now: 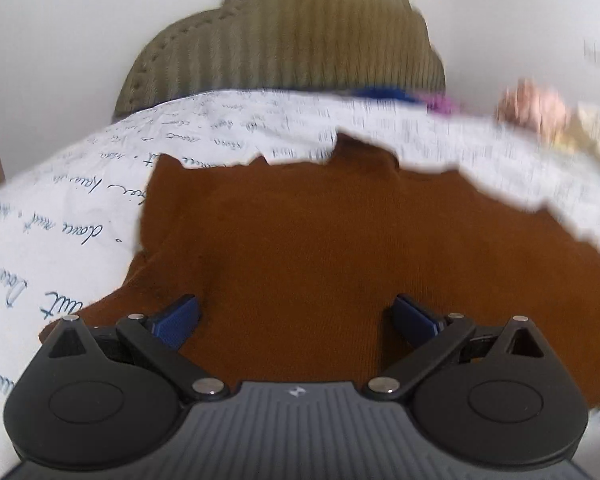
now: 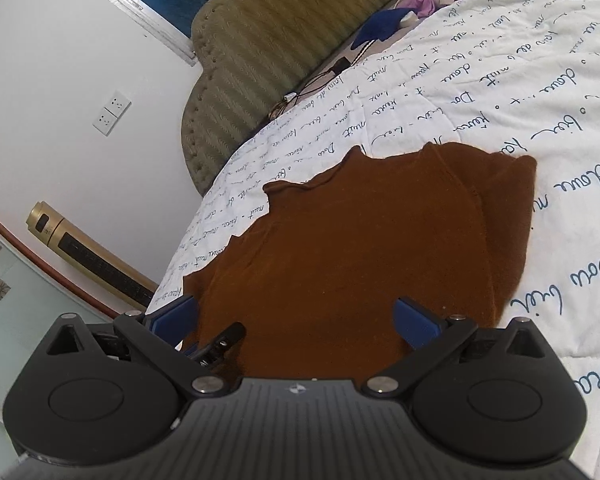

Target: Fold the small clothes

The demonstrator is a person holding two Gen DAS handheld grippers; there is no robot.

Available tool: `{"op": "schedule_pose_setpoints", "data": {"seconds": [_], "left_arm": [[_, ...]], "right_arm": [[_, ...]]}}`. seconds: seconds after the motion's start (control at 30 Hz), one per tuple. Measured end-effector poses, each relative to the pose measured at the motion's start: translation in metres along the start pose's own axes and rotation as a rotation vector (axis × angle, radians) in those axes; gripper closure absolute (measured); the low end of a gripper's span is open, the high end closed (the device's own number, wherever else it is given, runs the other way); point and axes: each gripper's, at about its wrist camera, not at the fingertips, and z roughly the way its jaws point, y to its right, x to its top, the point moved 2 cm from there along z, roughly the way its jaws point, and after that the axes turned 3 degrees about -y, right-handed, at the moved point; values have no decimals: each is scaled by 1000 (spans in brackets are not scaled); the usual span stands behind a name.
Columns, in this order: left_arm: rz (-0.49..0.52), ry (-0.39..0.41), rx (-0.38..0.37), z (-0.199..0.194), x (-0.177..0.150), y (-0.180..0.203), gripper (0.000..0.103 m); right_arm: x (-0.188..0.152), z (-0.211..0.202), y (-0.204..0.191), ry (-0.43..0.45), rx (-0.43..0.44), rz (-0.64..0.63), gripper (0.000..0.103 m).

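Nearest in each wrist view, both tools stand with jaws spread wide and nothing between the pads: the left gripper [image 1: 296, 320] and the right gripper [image 2: 296, 320] hover low over the brown knit garment [image 2: 360, 248], which lies spread on the white quilt [image 2: 500, 100] with blue script. In the right view a black part of the other tool pokes in at the lower left. The garment looks light, soft and limp — it should drape and bunch rather than hold a line, so pinching an edge or corner seems best. Its wavy far hem curls slightly. Beyond — a ribbed olive headboard [image 2: 260, 40] and other clothes, well apart.
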Motion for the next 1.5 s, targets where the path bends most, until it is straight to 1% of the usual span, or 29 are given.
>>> {"op": "schedule_pose_setpoints", "data": {"seconds": [0.03,0.1,0.17,0.3,0.33,0.43,0.47,0.5,0.6,0.73,0.8,0.87,0.93,0.97,1.07,1.17,1.23,1.3,1.43,1.5], "left_arm": [[15,-6,14,2,1,3,0],[1,-8,16,3,1,2,0],[16,-9,28,2,0,5,0],[31,-10,40,3,0,6,0],[32,-10,41,2,0,7,0],[31,-10,41,3,0,7,0],[32,-10,41,3,0,7,0],[33,-10,42,3,0,7,0],[34,-10,43,3,1,7,0],[38,-9,47,3,0,6,0],[37,-9,46,3,0,6,0],[38,-9,47,3,0,6,0],[37,-9,46,3,0,6,0],[38,-9,47,3,0,7,0],[38,-9,47,3,0,7,0],[39,-10,48,3,0,6,0],[39,-10,47,3,0,6,0],[38,-10,47,3,0,6,0],[39,-10,48,3,0,6,0],[39,-10,48,3,0,6,0]], "right_arm": [[0,0,-1,0,-6,-5,0],[-1,-1,-3,4,-30,-33,0],[-2,0,-7,12,-85,-80,0],[-13,4,-7,54,-236,-169,0],[-17,6,-7,56,-283,-195,0],[-27,14,-6,69,-459,-287,0],[-29,16,-6,66,-489,-305,0],[-31,17,-5,62,-494,-315,0],[-30,14,-2,59,-454,-289,0],[-23,13,0,74,-464,-288,0],[-18,17,3,66,-464,-256,0],[-14,21,6,52,-444,-209,0],[-11,21,7,55,-425,-185,0],[-9,21,7,52,-431,-184,0],[-6,18,5,39,-453,-225,0],[-3,15,5,18,-477,-297,0],[-4,16,6,22,-505,-337,0],[-5,18,9,28,-518,-337,0],[-12,24,13,28,-471,-277,0],[-17,28,11,13,-458,-288,0]]}}
